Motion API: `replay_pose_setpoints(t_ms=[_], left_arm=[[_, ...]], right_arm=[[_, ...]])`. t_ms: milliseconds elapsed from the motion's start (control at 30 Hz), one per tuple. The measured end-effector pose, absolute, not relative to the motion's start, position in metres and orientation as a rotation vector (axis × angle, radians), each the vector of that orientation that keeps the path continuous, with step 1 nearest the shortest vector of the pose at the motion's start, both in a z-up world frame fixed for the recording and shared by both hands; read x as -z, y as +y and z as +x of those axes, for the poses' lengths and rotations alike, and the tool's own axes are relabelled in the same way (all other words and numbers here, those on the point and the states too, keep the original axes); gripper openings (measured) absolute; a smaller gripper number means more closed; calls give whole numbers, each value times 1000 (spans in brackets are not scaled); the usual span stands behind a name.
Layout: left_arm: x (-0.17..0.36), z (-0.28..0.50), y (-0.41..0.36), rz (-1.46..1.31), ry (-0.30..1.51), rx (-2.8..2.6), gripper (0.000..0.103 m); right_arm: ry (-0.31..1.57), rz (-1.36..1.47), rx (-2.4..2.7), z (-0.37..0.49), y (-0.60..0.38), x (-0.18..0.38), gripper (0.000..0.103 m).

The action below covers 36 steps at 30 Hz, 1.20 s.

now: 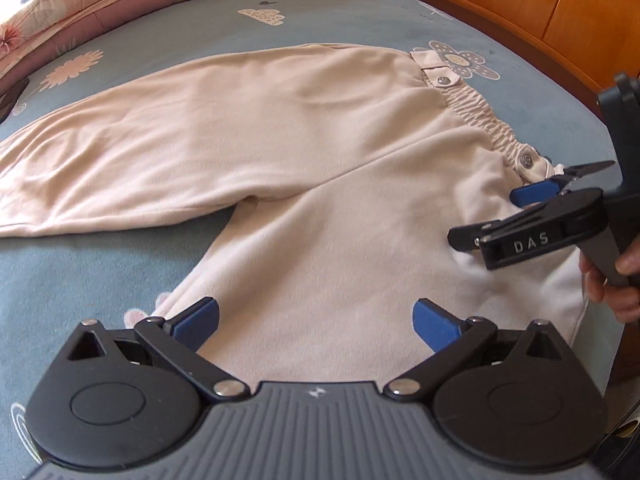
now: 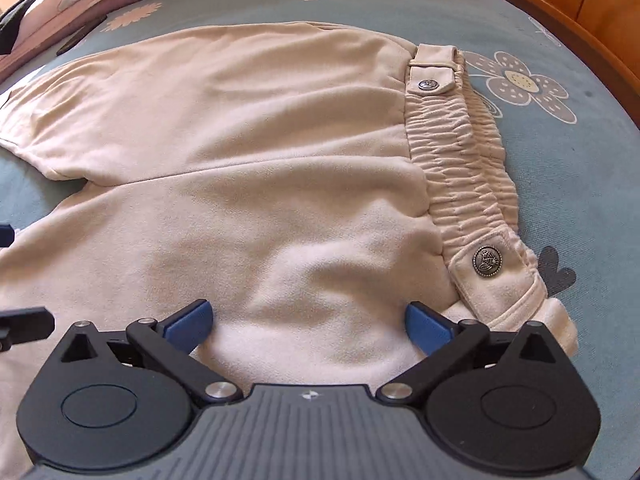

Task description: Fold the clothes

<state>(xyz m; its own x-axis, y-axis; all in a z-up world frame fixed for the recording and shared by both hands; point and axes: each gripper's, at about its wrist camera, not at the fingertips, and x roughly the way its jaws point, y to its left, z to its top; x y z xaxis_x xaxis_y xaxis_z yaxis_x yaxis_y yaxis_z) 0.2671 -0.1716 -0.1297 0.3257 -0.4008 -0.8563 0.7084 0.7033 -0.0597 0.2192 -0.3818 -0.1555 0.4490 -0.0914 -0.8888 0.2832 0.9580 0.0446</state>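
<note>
Cream trousers (image 1: 280, 152) on floral bedsheet (image 1: 100, 272), left gripper (image 1: 316, 318) and right gripper (image 2: 306, 320) both spread wide — "DAS" lettering (image 1: 531, 242) on right one.

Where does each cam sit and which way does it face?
Left wrist: on the left hand-held gripper, open, low over the near trouser leg, facing along the trousers across the bed; shows the right hand-held gripper and a hand.
Right wrist: on the right hand-held gripper, open, near the waistband, facing across the seat; no hand shows.
Shared: trousers, waistband buttons, flowered sheet, wooden headboard.
</note>
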Motion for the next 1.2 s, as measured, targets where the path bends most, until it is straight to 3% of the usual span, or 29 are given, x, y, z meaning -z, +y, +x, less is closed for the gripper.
replay_pose_setpoints(t_ms=[167,433,833,933,1033,1200], left_arm=[[152,254,-157,294,1090,771,102],[159,240,-159,343,1005,770,102],[141,225,-132,414,1005,808,102],[124,222,-119,373,985,770,102],[130,217,-108,367,1035,746,102],[141,208,-91,356,1118,707,102]], right_arm=[[1065,182,233,216,-380,157,103],[1099,186,242,223,-379,157,103],[1074,167,242,219,-377,154,103],[977,122,239,205,-367,130,103],[904,106,136,186,-348,108,103],[956,113,3,172,-314,120,103]])
